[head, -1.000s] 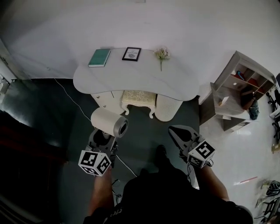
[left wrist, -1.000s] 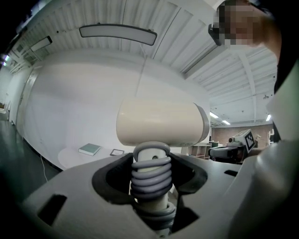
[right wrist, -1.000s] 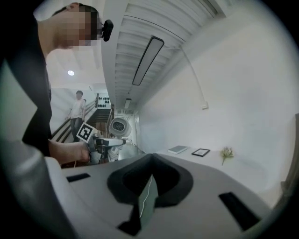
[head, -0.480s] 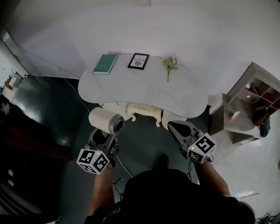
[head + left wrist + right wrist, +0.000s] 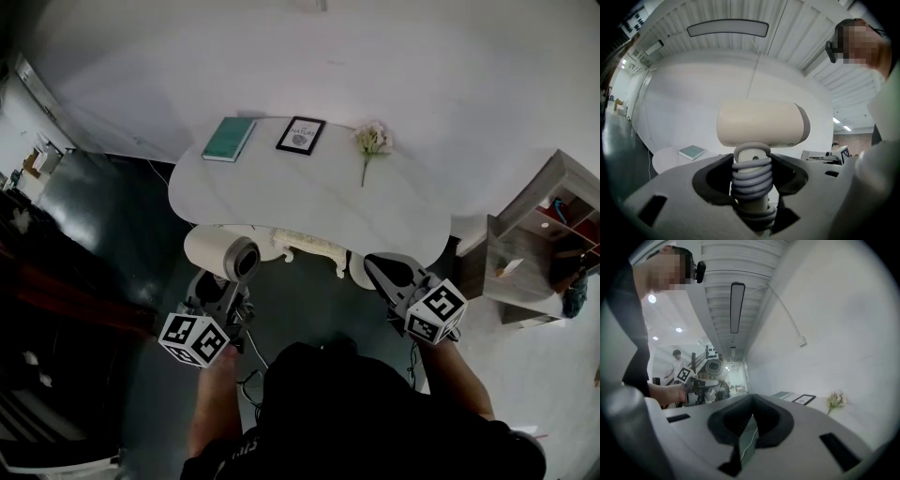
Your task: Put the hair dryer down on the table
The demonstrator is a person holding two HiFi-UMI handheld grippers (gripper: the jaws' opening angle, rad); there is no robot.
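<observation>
1. Head view: the hair dryer [image 5: 223,256] sits at lower left of centre, in the air short of the near edge of the white table [image 5: 309,202], not yet over it. The left gripper [image 5: 217,291] carries it from below, barrel level and nozzle turned toward the camera. That grip by the handle probably keeps the heavy head balanced for a set-down. The right gripper [image 5: 389,277] hangs at lower right, near the table's edge and well apart from the dryer. A teal book [image 5: 230,139], a framed picture [image 5: 301,135] and a flower sprig [image 5: 372,142] line the table's far side, so the broad near part looks like the obvious landing spot.

2. Left gripper view: at frame centre the tongs pinch the dryer's handle [image 5: 751,180], which has its grey cord coiled round it. The cream barrel rises just above the jaws and lies crosswise. The coil likely stops the cord from trailing. The book shows at lower left on the table.

3. Right gripper view: the tongs are pressed together at lower centre with nothing between them, so this gripper seems to be idle. The dryer and the left gripper appear small at left centre. The picture and flower lie at right.
</observation>
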